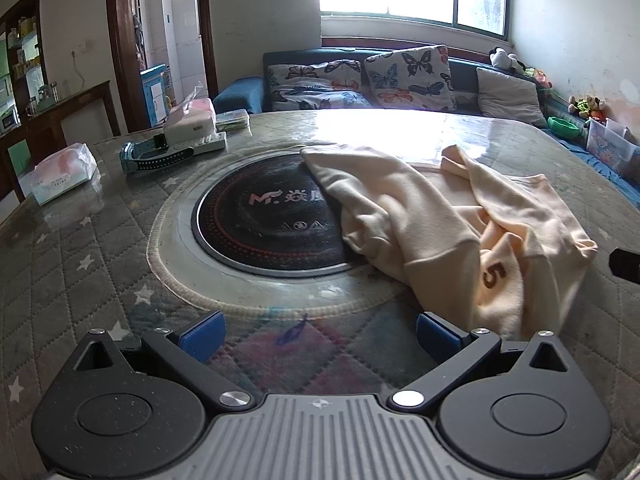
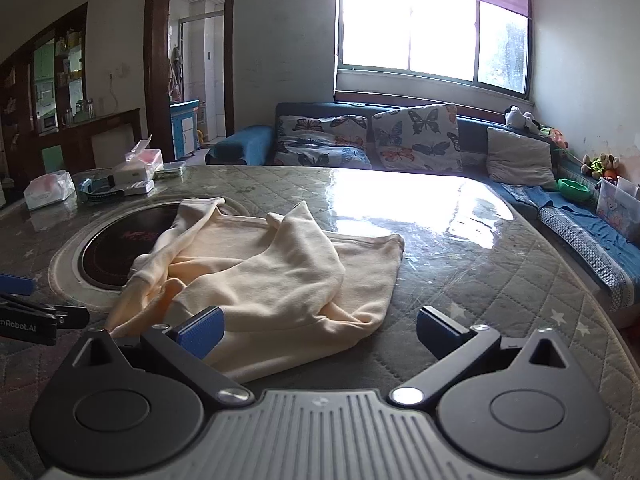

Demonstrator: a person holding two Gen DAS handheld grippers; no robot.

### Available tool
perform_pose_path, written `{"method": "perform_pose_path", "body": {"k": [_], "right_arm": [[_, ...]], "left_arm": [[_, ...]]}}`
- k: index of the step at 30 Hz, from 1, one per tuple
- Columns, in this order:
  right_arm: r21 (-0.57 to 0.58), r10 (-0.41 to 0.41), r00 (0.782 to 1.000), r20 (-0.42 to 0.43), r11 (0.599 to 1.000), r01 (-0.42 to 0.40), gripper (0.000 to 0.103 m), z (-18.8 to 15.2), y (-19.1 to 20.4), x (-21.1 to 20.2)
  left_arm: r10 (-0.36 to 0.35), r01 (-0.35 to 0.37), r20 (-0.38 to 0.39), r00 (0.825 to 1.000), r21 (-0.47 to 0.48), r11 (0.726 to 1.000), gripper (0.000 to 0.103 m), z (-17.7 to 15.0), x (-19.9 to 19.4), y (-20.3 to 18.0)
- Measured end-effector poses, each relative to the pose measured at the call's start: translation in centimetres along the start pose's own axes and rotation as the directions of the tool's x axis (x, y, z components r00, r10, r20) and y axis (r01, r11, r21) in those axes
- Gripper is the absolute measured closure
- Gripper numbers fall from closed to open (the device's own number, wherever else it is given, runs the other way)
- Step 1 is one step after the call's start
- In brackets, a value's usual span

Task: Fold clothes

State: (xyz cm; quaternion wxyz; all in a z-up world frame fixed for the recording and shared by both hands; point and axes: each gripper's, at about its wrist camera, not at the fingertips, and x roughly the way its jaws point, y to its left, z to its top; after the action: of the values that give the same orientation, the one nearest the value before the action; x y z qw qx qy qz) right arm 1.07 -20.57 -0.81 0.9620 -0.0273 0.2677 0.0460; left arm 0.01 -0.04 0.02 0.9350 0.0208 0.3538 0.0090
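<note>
where it bunches, the cream garment point(image 1: 460, 216) shows "5".

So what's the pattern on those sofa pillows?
Butterflies, on the two white sofa pillows; the right wrist view shows them best.

The garment point(image 1: 460, 232) is a pale peach, soft knit piece with a brown "5" printed on it, lying crumpled and unfolded in loose overlapping folds. One cuffed limb stretches out over the edge of the round black hob point(image 1: 264, 216), covering part of its right side; the rest is heaped just right of the hob. A hemmed end point(image 2: 376, 248) lies flat, farthest from the hob.
</note>
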Motion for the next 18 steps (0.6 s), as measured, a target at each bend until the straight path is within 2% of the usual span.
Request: {"method": "perform_pose_path", "body": {"k": [4, 9, 12, 18], "right_arm": [[-0.021, -0.008, 1.000, 0.004, 1.000, 0.008, 0.000, -0.1, 0.6, -0.3], [-0.004, 0.026, 0.999, -0.035, 1.000, -0.026, 0.000, -0.4, 1.0, -0.8], [-0.006, 0.016, 0.998, -0.059, 1.000, -0.017, 0.000, -0.5, 1.2, -0.7], [-0.007, 0.018, 0.996, -0.087, 1.000, -0.018, 0.000, -0.8, 1.6, -0.9]], "left_arm": [[0.004, -0.004, -0.007, 1.000, 0.006, 1.000, 0.000, -0.4, -0.2, -1.0], [-0.001, 0.001, -0.017, 1.000, 0.010, 1.000, 0.000, -1.4, -1.2, -3.2], [-0.029, 0.028, -0.021, 0.999, -0.006, 1.000, 0.000, -1.7, -1.8, -2.6], [-0.021, 0.021, -0.023, 1.000, 0.005, 1.000, 0.000, -1.9, -2.5, -2.9]]}}
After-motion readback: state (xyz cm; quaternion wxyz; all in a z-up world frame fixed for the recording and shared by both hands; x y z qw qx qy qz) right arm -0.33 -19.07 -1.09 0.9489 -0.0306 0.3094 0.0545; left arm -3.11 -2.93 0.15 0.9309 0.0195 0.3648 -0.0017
